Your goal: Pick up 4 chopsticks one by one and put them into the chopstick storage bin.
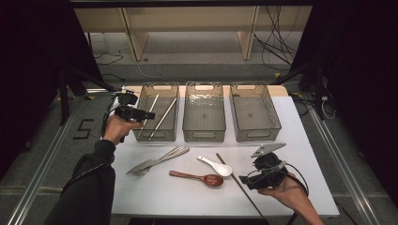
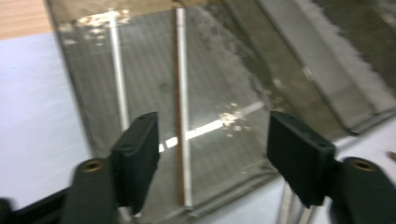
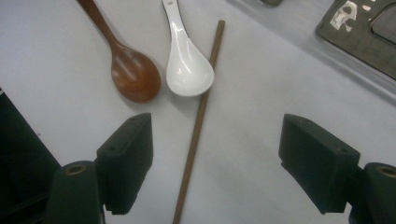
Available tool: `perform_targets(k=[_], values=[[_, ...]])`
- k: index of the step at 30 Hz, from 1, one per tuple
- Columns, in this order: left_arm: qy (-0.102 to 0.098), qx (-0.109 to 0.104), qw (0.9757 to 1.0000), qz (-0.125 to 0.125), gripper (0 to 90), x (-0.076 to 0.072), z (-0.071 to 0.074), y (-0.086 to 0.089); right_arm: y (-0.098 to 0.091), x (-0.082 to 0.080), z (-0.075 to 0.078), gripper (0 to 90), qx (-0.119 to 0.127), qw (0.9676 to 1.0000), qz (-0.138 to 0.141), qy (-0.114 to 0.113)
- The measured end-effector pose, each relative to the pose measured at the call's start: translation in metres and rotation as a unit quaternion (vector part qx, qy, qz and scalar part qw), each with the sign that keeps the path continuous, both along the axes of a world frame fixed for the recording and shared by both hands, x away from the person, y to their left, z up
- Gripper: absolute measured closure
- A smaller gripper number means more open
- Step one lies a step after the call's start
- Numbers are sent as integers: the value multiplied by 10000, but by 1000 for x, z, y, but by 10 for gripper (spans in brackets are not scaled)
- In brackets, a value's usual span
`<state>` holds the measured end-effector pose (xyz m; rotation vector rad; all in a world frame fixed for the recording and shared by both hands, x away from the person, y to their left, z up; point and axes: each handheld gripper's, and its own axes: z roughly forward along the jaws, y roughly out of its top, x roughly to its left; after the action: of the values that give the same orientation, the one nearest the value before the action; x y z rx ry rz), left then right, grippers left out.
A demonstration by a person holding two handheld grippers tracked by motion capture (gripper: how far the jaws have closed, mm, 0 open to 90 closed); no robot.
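Three clear bins stand in a row at the back of the white table. The left bin holds two chopsticks, a pale one and a longer one lying side by side. My left gripper hovers at that bin's left rim, open, with nothing between its jaws. My right gripper is low at the front right, open above a brown chopstick that lies on the table. A white spoon and a wooden spoon lie just beyond it.
The middle bin and right bin look empty. A metal fork and knife lie left of the spoons. Dark floor, cables and a wooden shelf frame surround the table.
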<state>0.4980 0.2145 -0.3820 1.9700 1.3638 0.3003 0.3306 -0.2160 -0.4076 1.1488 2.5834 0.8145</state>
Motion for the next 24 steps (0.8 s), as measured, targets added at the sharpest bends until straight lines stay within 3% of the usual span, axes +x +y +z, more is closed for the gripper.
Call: perform_targets(k=[5,10,15,19,22,24], values=[[-194,-184,9992,-283,227,-23,8,-11,1,0,-2,271,-73,10000,-16,28],[-341,-120,9982,-488,189,-42,9,-22,3,0,-3,271,-186,9998,-19,52],[-727,-199,9943,-755,159,-60,12,-28,3,1,-5,271,-231,9996,-2,138],[-695,-255,9930,-922,150,-68,8,-30,4,2,-8,271,-304,9993,20,205],[-598,-423,9926,-968,150,-74,8,-32,5,1,-9,271,-341,9991,32,247],[-625,-387,9918,-1042,147,-78,9,-33,5,2,-9,271,-355,9990,36,275]])
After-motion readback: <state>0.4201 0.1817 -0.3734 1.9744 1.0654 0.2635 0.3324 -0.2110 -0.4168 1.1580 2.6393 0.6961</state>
